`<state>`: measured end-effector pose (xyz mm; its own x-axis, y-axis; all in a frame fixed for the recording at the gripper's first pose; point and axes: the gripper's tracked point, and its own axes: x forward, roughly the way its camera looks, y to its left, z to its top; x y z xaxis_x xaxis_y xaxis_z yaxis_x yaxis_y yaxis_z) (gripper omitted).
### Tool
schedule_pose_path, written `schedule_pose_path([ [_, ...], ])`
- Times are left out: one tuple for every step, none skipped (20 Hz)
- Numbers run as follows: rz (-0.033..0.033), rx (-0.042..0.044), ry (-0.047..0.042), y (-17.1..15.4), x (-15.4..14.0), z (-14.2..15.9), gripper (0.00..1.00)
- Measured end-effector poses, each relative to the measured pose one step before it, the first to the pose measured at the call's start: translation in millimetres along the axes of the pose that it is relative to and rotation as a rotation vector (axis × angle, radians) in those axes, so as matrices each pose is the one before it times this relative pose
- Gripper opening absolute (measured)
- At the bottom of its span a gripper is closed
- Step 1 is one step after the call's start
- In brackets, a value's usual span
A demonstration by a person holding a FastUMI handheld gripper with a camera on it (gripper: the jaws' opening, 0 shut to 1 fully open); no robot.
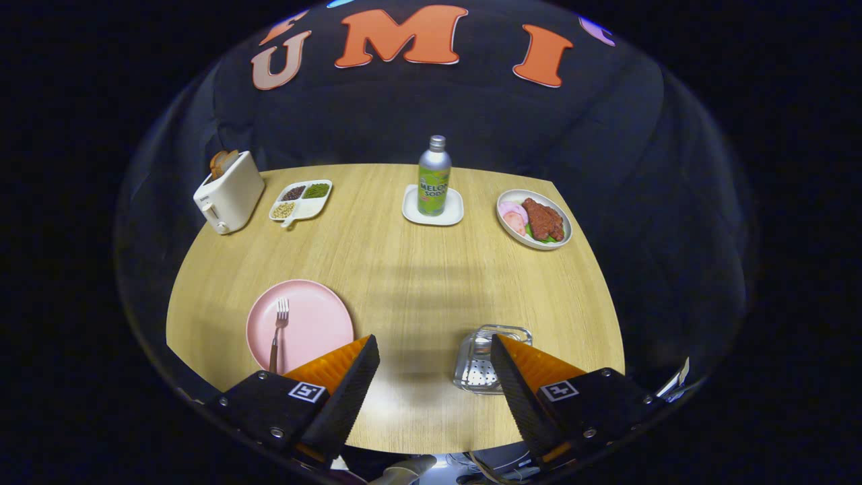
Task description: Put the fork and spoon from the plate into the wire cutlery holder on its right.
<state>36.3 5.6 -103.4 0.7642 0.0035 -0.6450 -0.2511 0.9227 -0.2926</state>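
A pink plate (316, 323) lies on the wooden table just ahead of my left finger. A fork (278, 331) with a dark handle rests on it, tines pointing away from me. I see no spoon on the visible part of the plate; its near rim is hidden behind my left finger. A metal cutlery holder (481, 357) stands to the right of the plate, partly covered by my right finger. My gripper (434, 364) hovers above the table's near edge, open wide, with nothing between its fingers.
At the back of the table (404, 269) stand a white toaster (229, 194) with bread, a divided dish (301, 199) of beans, a soda bottle (434, 176) on a white coaster, and a plate of meat (535, 218).
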Motion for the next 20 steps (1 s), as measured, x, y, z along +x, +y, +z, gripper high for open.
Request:
schedule_pose_path([
  [0.00698, -0.01917, -0.0317, 9.57, -1.33, 3.98, 1.0],
  [0.01578, -0.01703, -0.03209, 14.63, 0.9, 4.3, 1.0],
  [0.0174, -0.01555, -0.02364, 15.05, -0.86, 1.56, 1.0],
  [0.0179, -0.01107, -0.01514, 14.25, 0.88, -0.45, 1.0],
  [0.02073, -0.00964, -0.01618, 15.75, 3.29, -1.66, 1.0],
  [0.01791, -0.00863, -0.01075, 14.67, 4.95, -1.75, 1.0],
  [0.01526, -0.00516, -0.00541, 13.58, 3.74, -3.98, 1.0],
  [0.02153, 0.00039, -0.00826, 14.86, 3.99, -2.22, 1.0],
  [0.02533, 0.00916, -0.00841, 16.11, 3.74, -1.17, 1.0],
  [0.02404, 0.00607, -0.00562, 14.33, 3.69, -1.79, 1.0],
  [0.01067, -0.00135, -0.00598, 10.84, 4.37, -2.98, 1.0],
  [0.00612, -0.00662, -0.01042, 8.8, 4.19, -2.07, 1.0],
  [0.00861, -0.00811, -0.01421, 9.89, 3.09, -1.74, 1.0],
  [0.00818, -0.00929, -0.01161, 8.42, 3.65, -2.04, 1.0],
  [0.00579, -0.00579, -0.01281, 7.56, 1.6, -3.7, 1.0],
  [0.00415, -0.00358, -0.00383, 5.31, 2.64, -3.98, 1.0],
  [0.0056, -0.00042, 0.00057, 6.95, 3.9, -5.53, 1.0],
  [0.00335, 0.0016, -0.00671, 4.41, 2.74, -2.66, 1.0],
  [0.00278, -0.00151, -0.0119, 3.33, 2.8, -0.94, 1.0],
  [0.00072, -0.00138, -0.00995, 3.53, 4.17, -2.21, 1.0],
])
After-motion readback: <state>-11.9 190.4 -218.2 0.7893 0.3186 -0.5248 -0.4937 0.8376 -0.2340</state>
